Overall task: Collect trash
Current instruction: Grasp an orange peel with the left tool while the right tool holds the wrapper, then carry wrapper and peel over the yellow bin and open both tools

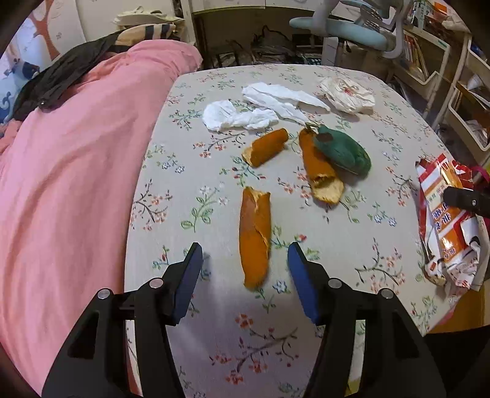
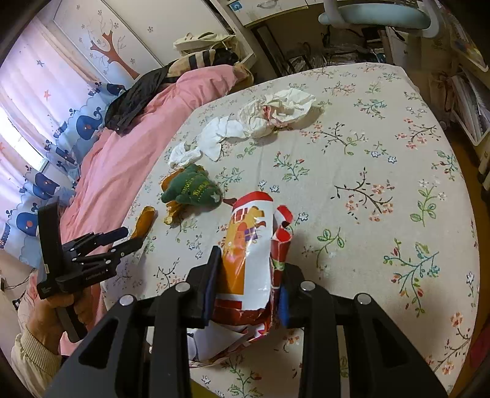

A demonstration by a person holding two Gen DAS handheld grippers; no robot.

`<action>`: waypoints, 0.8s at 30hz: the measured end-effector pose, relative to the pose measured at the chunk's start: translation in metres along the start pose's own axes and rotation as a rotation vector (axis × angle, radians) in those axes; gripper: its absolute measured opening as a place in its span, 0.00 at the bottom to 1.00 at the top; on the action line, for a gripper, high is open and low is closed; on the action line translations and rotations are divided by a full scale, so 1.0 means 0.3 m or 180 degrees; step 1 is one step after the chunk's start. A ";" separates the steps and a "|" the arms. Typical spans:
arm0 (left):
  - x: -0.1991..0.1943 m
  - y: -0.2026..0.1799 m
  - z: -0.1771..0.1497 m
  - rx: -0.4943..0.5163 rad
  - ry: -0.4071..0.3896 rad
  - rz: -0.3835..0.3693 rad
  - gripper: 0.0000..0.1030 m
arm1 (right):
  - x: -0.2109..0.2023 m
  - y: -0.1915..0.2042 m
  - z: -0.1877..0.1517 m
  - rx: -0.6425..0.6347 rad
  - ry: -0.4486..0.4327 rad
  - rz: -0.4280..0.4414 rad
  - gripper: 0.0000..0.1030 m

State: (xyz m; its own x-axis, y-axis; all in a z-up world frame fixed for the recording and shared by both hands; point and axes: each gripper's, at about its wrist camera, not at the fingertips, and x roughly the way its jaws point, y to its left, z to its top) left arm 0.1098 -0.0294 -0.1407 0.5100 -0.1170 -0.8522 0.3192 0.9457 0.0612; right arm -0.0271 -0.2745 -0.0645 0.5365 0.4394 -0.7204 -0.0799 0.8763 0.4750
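Observation:
My left gripper (image 1: 245, 254) is open, its jaws either side of the near end of a long orange peel (image 1: 255, 235) lying on the floral tablecloth (image 1: 214, 336). Two more peels (image 1: 265, 147) (image 1: 321, 174) lie farther back, one partly under a green plush toy (image 1: 343, 150). White tissues (image 1: 239, 118) (image 1: 281, 99) and a crumpled wrapper (image 1: 347, 93) lie at the far side. My right gripper (image 2: 249, 275) is shut on a red, white and orange snack bag (image 2: 249, 245), which also shows in the left wrist view (image 1: 447, 220).
A pink duvet (image 1: 76, 171) lies on the bed left of the table. A teal chair (image 1: 352, 29) and shelves with bins (image 1: 459, 91) stand beyond and to the right. The left gripper also shows in the right wrist view (image 2: 128, 237).

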 end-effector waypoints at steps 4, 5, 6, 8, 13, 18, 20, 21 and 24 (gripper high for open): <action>0.024 -0.004 0.010 0.0002 0.0040 -0.0058 0.48 | 0.007 0.005 0.001 -0.0016 0.0016 0.0010 0.31; 0.031 -0.008 0.010 0.0020 0.0059 -0.0072 0.40 | 0.007 0.006 0.001 -0.0016 0.0018 0.0017 0.31; 0.029 -0.012 0.011 0.0026 0.0036 -0.0109 0.30 | 0.007 0.006 0.000 -0.0015 0.0018 0.0023 0.31; 0.026 -0.022 0.011 0.0056 0.0034 -0.0119 0.19 | 0.003 0.004 -0.001 -0.0006 0.0005 0.0043 0.31; -0.006 -0.022 0.003 -0.0009 -0.0051 -0.0128 0.18 | -0.018 0.003 -0.004 0.0050 -0.0071 0.0108 0.26; -0.078 0.011 -0.013 -0.0310 -0.0206 -0.0308 0.18 | -0.043 0.011 -0.009 0.0091 -0.0155 0.0147 0.22; -0.101 0.011 -0.026 -0.0347 -0.0245 -0.0301 0.18 | -0.048 0.014 -0.011 0.0117 -0.0181 0.0171 0.21; -0.116 0.008 -0.033 -0.0356 -0.0275 -0.0300 0.18 | -0.051 0.016 -0.010 0.0127 -0.0193 0.0178 0.21; -0.158 0.004 -0.055 -0.0401 -0.0355 -0.0331 0.18 | -0.070 0.025 -0.011 0.0142 -0.0270 0.0229 0.21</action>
State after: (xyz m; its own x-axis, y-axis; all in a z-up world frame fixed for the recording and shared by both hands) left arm 0.0729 -0.0176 -0.1088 0.5672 -0.2424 -0.7871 0.2758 0.9564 -0.0958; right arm -0.0418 -0.2767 -0.0475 0.6000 0.4810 -0.6393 -0.0843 0.8326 0.5473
